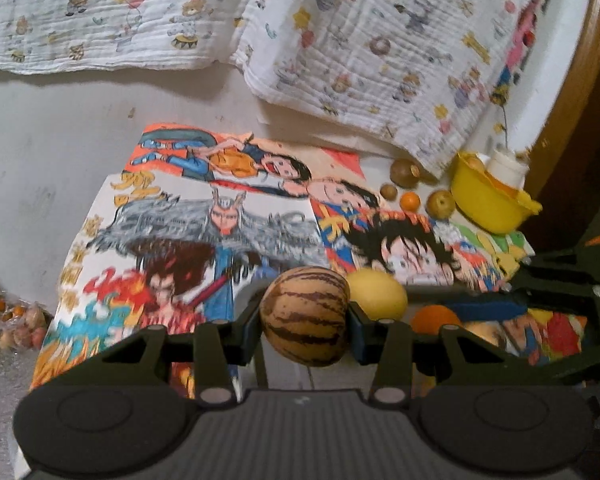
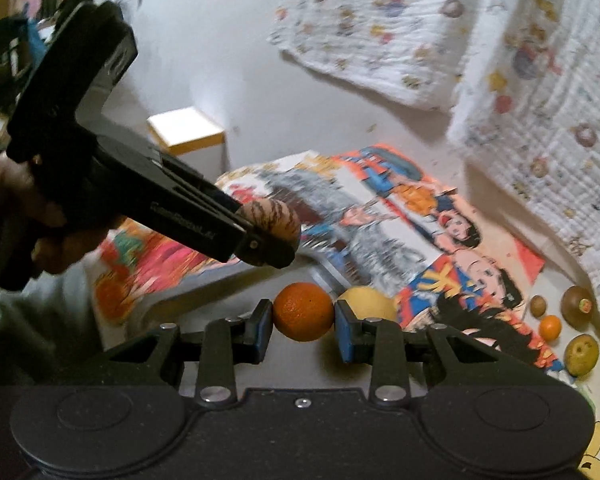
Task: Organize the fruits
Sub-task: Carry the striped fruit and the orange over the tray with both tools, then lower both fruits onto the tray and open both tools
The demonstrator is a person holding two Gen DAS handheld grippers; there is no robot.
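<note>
Two tongs are loaded. Your left tongs (image 1: 305, 318) clamp a striped melon (image 1: 305, 317), held above the comic posters (image 1: 220, 216); your right tongs (image 2: 303, 322) grip an orange (image 2: 303, 311) just beside a yellow lemon (image 2: 367, 302). Loose fruit lies near the yellow bowl (image 1: 488, 204) at the posters' right edge. Lettering on the left tongs' side is too blurred to read.
</note>
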